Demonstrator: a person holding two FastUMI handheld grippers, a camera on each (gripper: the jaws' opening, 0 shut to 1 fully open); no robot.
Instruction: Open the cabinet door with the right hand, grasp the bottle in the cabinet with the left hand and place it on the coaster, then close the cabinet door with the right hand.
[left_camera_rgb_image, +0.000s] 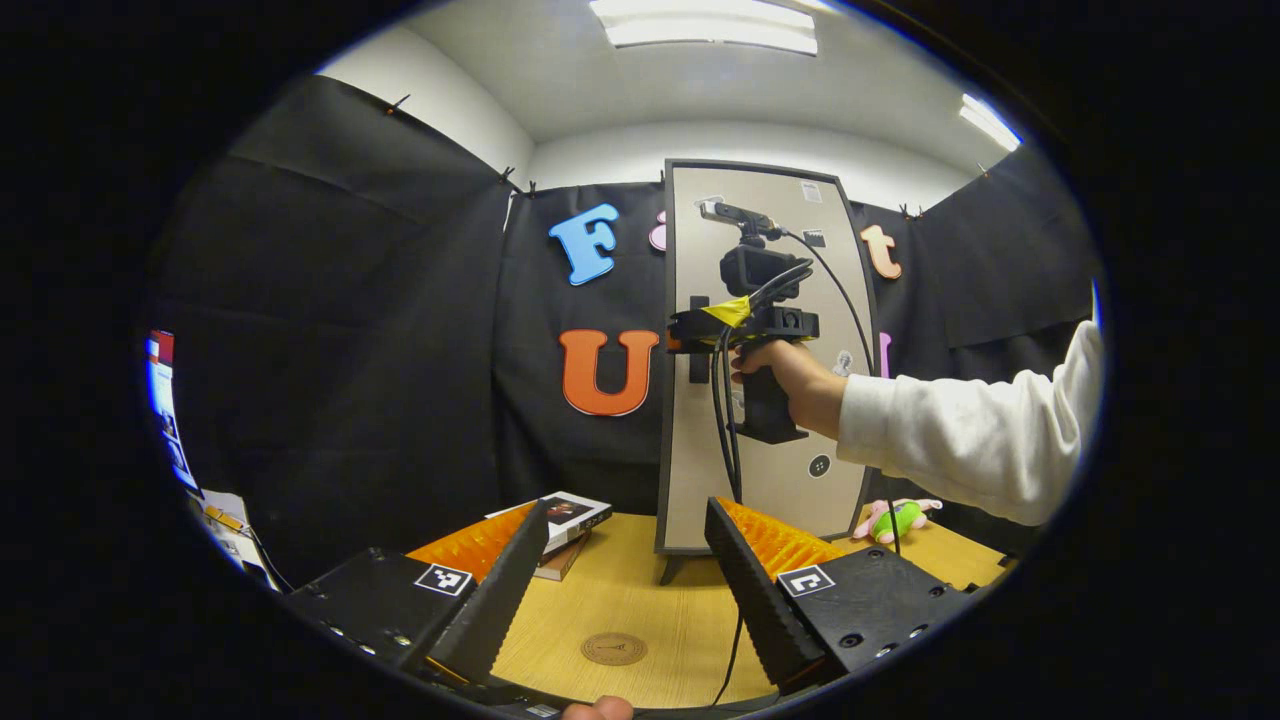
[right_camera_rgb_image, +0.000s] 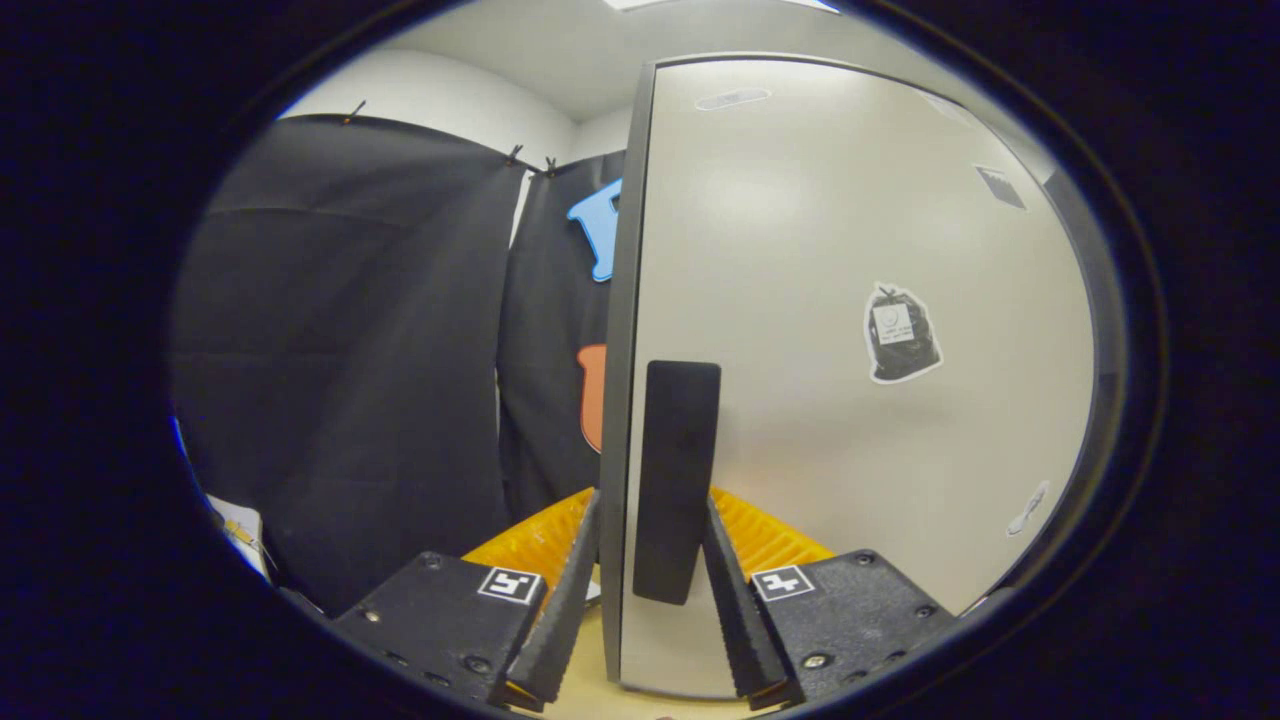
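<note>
The tall grey cabinet (left_camera_rgb_image: 775, 480) stands at the back of the wooden table with its door (right_camera_rgb_image: 850, 450) flat against the front, hiding the inside. A hand in a white sleeve (left_camera_rgb_image: 960, 430) holds my right gripper (left_camera_rgb_image: 690, 328) at the door's left edge. In the right gripper view, my right gripper (right_camera_rgb_image: 652, 497) has one finger on the door's edge and the other against the black handle (right_camera_rgb_image: 680, 440), shut on it. My left gripper (left_camera_rgb_image: 626, 505) hangs open and empty over the table, short of the cabinet. A round brown coaster (left_camera_rgb_image: 613, 648) lies on the table between its fingers.
A stack of books (left_camera_rgb_image: 570, 515) lies left of the cabinet's foot. A pink and green toy (left_camera_rgb_image: 895, 518) lies to the cabinet's right. The right gripper's black cable (left_camera_rgb_image: 728, 440) hangs down in front of the door. Black cloth walls close in the booth.
</note>
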